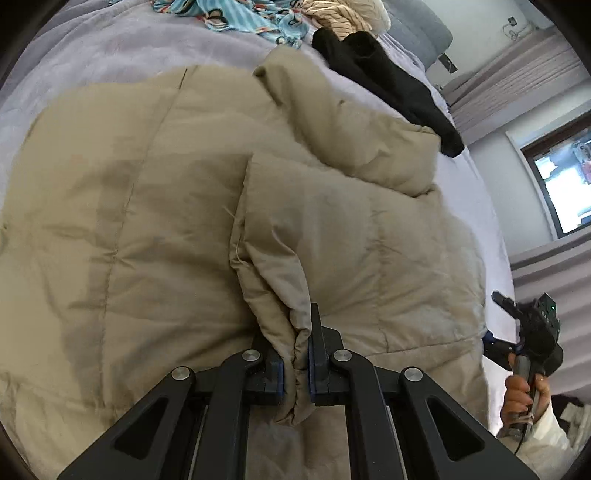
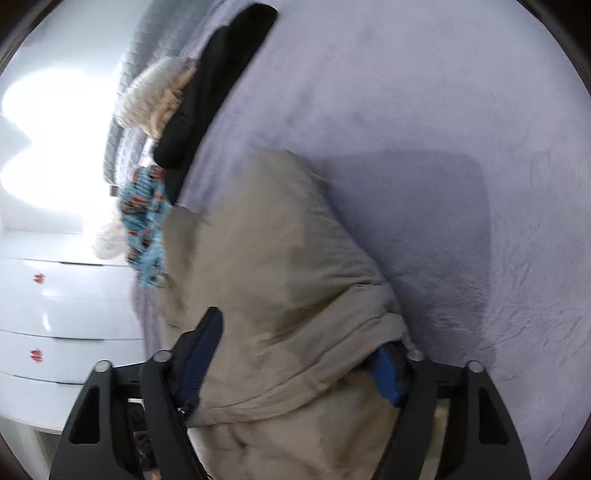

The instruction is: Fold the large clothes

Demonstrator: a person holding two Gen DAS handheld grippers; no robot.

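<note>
A bed covered in a pale lilac blanket (image 1: pixel 110 48) fills the room's middle, and the beige padded jacket (image 1: pixel 129 221) lies spread across it. The left gripper (image 1: pixel 296 363) is clamped on a pinched fold of the jacket's edge. The right gripper (image 2: pixel 295 354) stands wide around a bunched part (whether its pads press, I cannot tell). A black garment (image 1: pixel 388 81), patterned blue cloth (image 1: pixel 236 14) and a cream knit (image 2: pixel 155 99) lie near the grey headboard (image 1: pixel 424 33). White drawers (image 2: pixel 55 314) stand beside the bed; a window (image 1: pixel 565 184) and curtains (image 1: pixel 517 81) show opposite.
</note>
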